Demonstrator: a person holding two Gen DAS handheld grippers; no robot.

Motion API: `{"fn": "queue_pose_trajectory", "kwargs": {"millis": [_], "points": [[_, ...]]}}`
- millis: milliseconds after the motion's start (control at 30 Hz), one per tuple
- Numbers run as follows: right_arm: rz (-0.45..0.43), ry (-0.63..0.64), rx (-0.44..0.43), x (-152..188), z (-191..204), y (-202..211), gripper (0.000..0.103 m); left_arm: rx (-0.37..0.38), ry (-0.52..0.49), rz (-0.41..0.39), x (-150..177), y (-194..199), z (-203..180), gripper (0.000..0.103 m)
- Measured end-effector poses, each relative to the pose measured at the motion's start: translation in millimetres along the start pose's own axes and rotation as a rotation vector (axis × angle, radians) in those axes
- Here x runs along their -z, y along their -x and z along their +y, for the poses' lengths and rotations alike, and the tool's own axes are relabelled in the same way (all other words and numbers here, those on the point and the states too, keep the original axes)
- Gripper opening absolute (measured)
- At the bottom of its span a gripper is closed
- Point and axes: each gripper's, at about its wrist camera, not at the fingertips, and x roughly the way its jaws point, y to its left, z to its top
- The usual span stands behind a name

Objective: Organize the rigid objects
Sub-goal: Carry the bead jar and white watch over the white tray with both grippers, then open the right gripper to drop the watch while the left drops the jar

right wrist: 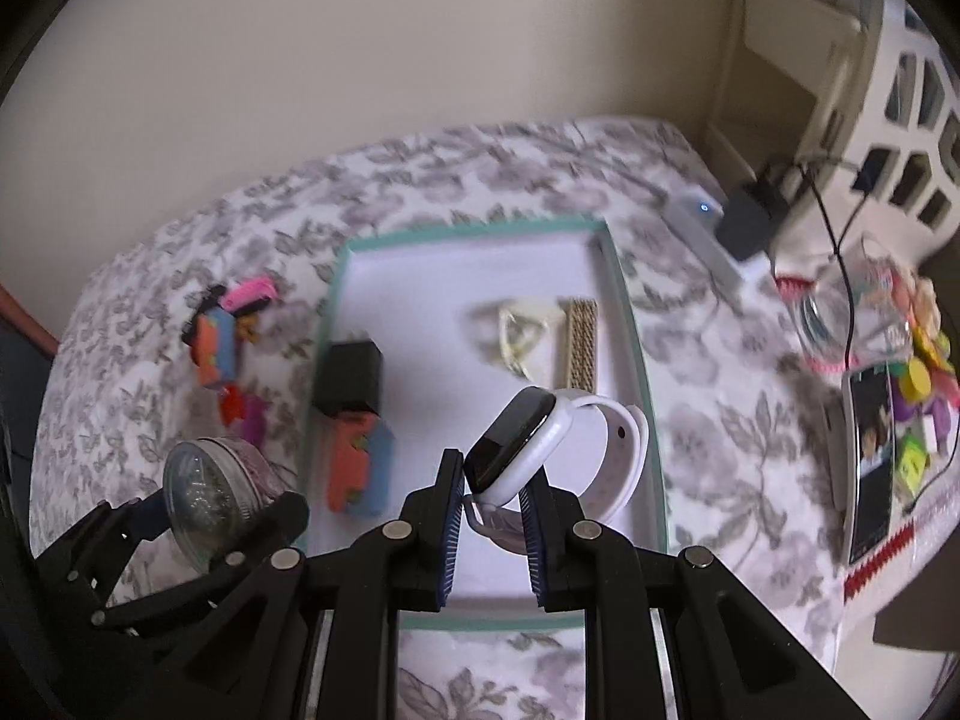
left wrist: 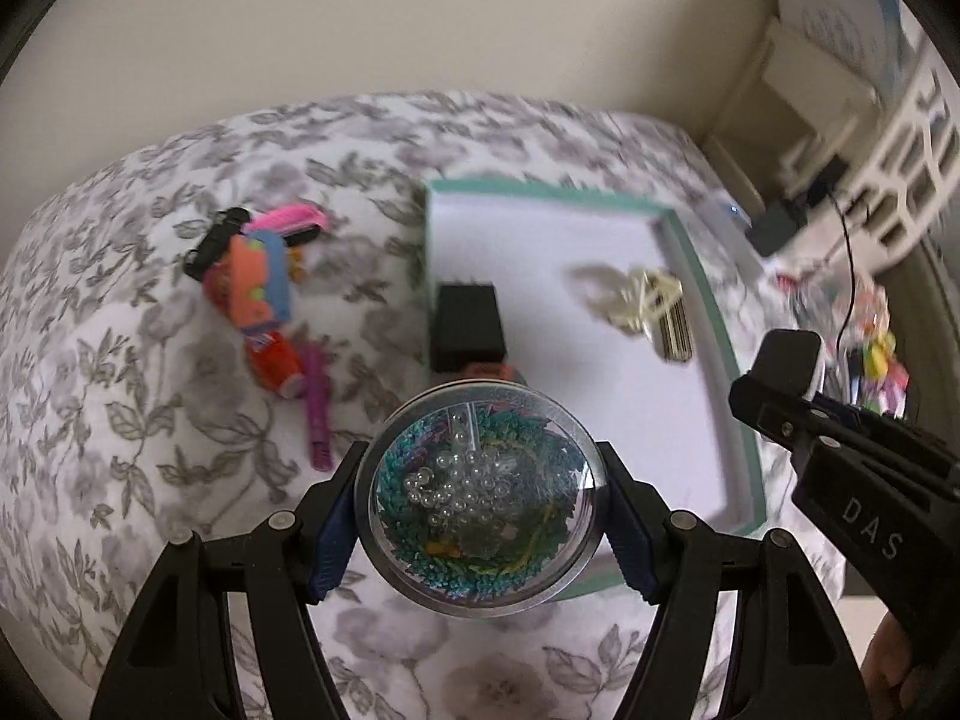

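A round clear container of beads sits clamped between the pads of the left gripper, its lid facing the camera, held above the near left corner of the teal-rimmed tray. In the right wrist view the same container shows low on the left, just outside the tray's left wall. The right gripper pinches the strap of a white smartwatch over the tray's near right part; the watch's dark face tilts up to the left, and the clamped strap is partly hidden behind the fingers.

Inside the tray lie a black box, an orange and blue block, a pale cord bundle and a gold mesh band, the last two blurred. A heap of colourful toys rests on the floral cloth left of the tray. Items at the right edge are too smeared to name.
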Motion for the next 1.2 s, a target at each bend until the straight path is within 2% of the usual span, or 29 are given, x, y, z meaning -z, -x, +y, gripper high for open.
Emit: {"fn": "queue_pose_trajectory", "kwargs": {"millis": [233, 467, 833, 1200], "points": [[0.118, -0.026, 0.011, 12.4, -10.5, -36.4, 0.020, -0.019, -0.047, 0.076, 10.0, -26.6, -12.5, 0.073], [0.206, -0.042, 0.009, 20.8, -14.8, -63.4, 0.020, -0.041, -0.098, 0.118, 16.9, -38.2, -22.5, 0.073], [0.266, -0.052, 0.019, 26.6, -16.8, -81.8, 0.020, -0.086, -0.129, 0.166, 22.8, -55.3, -27.0, 0.073], [0.292, -0.056, 0.018, 35.0, -12.2, -98.8, 0.021, -0.111, -0.151, 0.162, 25.6, -59.3, -28.6, 0.073]]}}
